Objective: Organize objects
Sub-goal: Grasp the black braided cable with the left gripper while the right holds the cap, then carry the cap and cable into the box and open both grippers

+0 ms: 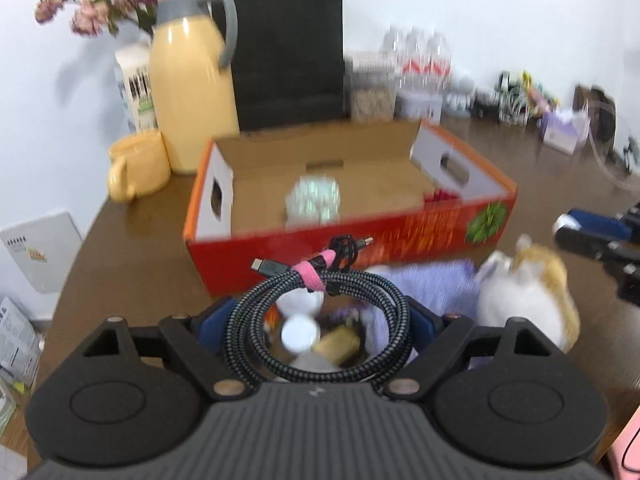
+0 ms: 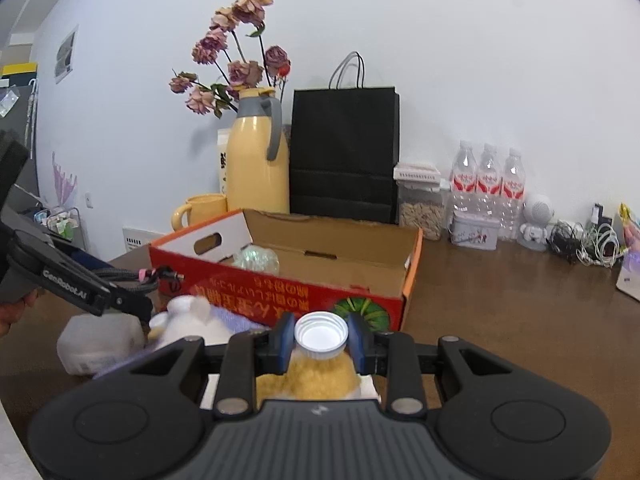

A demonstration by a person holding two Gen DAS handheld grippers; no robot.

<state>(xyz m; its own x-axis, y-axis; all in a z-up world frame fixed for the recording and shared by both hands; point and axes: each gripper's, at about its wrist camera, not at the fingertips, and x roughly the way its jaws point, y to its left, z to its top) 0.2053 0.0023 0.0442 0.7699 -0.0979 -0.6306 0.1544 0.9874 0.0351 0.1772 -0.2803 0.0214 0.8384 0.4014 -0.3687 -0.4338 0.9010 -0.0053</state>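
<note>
Cable coil [image 1: 316, 316] clamped in left hand-held gripper [image 1: 320, 320]; right [image 2: 320, 344] clamped on bottle cap [image 2: 320, 335]. Could snag box [image 1: 280, 256] rim.

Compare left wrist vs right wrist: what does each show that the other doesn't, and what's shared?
Left wrist only: the coiled cable sits between the left gripper pads, seen front-on, and the plush toy shows whole.
Right wrist only: the white-capped bottle clamped in the right gripper, and the white speaker.
Both: the red cardboard box, yellow thermos, yellow mug, black paper bag and water bottles.
</note>
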